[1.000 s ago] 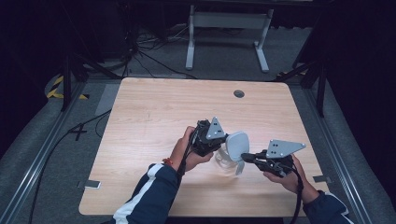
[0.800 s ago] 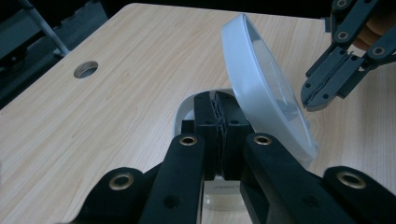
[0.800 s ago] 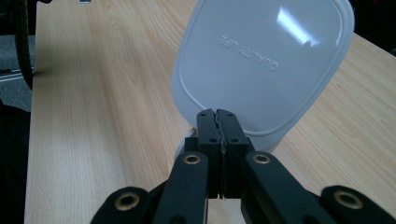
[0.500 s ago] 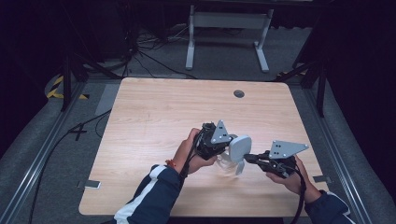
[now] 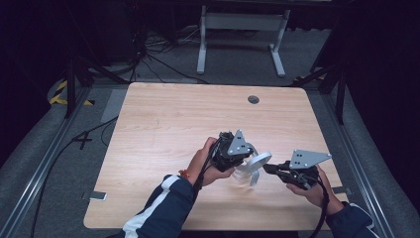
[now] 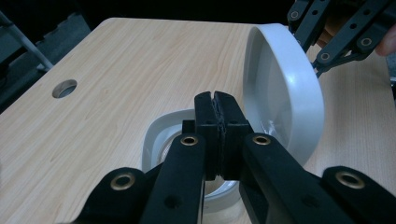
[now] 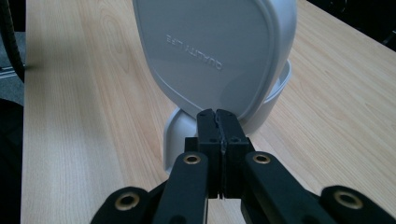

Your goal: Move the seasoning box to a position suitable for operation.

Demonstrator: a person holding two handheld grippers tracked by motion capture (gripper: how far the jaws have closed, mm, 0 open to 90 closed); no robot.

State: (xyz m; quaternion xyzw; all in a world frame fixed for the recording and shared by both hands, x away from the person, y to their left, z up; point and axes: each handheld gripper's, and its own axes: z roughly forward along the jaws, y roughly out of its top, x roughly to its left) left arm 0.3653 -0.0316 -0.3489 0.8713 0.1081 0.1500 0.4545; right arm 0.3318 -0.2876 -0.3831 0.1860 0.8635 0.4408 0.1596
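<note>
On my desk the container sits toward five o'clock. The lid stands tilted above it, between my left gripper at nine o'clock and my right gripper at three.

My high view looked forward and down from well above the wooden surface, taking in its whole top. Each gripper view sat low and close behind its own black jaws, looking along them. All three views shared the white lid raised above the surface.
</note>
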